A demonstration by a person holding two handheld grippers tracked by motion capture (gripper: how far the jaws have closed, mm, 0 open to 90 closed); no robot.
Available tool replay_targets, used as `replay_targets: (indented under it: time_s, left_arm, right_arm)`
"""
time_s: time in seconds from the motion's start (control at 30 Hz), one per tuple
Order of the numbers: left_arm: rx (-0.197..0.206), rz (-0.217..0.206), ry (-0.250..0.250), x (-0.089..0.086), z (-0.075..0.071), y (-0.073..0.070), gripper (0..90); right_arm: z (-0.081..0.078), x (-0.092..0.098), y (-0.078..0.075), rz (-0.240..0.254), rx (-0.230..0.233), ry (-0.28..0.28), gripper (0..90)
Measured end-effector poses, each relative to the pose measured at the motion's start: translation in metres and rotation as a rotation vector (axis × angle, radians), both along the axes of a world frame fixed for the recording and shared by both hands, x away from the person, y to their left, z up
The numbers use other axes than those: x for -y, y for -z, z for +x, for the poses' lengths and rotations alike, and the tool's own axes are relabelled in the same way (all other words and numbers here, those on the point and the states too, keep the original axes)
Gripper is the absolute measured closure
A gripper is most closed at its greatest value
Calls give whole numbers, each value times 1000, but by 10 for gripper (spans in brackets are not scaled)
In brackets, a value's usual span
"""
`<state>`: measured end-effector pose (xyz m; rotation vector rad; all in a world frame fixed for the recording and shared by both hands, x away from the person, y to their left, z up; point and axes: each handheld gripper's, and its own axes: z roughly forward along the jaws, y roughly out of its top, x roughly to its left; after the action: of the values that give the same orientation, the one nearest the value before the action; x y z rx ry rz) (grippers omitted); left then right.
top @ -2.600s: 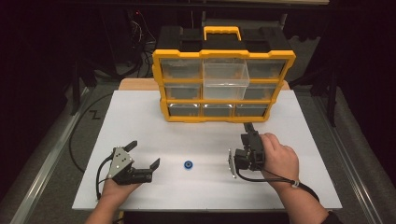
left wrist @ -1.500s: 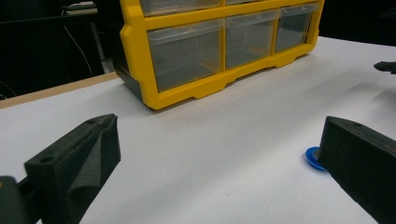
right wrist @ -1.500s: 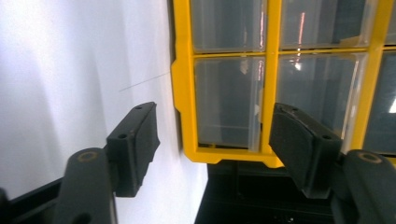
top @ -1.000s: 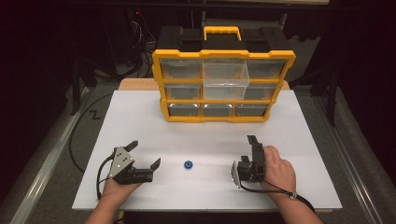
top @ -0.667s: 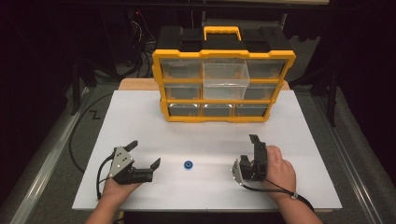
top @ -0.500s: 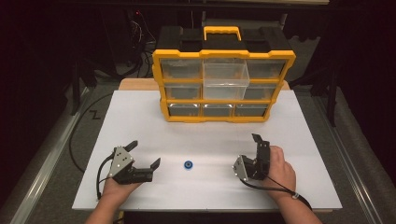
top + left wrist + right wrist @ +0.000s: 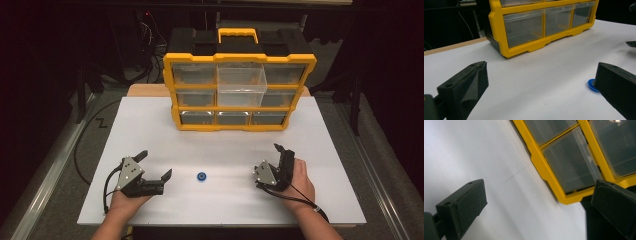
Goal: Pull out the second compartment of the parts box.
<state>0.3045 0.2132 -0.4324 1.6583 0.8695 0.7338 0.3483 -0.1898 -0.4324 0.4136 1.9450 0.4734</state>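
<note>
Left gripper (image 7: 154, 165) lies low on the white table (image 7: 150, 130) in the lower left of the high view, its jaws spread wide with nothing between them, one tip pointing up-right and the other reaching toward the frame's centre. Just right of that nearer tip, apart from it, sits a small blue ring-shaped part (image 7: 202, 176), flat on the table a little below mid-frame. In the left gripper view the same blue part (image 7: 592, 85) peeks out at the right, half hidden behind the right-hand jaw, and the white surface runs bare between the two black jaws.

Right gripper (image 7: 281, 150) sits in the lower right of the high view, held in a hand (image 7: 300, 180), well apart from the blue part. Its jaws stand wide open and hold nothing; the right gripper view, tilted, shows bare table between them.

Beyond both, in the upper middle of the high view, a yellow drawer organizer (image 7: 240, 92) with clear drawers stands upright at the far table edge, a yellow carry handle (image 7: 238, 34) on its black top.
</note>
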Motion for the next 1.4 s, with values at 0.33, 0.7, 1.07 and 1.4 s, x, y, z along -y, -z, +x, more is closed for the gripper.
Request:
replay_targets:
  time_s: [0.33, 0.7, 1.07, 1.4]
  left_arm:
    - [-15, 1, -22, -1, 1, 0, 0]
    - [-43, 10, -29, 0, 3, 1, 0]
    - [-44, 29, -49, 0, 3, 2, 0]
    - [-42, 18, -45, 1, 7, 3, 0]
  right_arm:
    - [3, 7, -6, 206, -60, 22, 10]
    - [8, 16, -9, 469, -183, 33, 9]
    - [13, 20, -9, 681, -275, 77, 9]
    - [14, 26, -11, 698, -300, 86, 9]
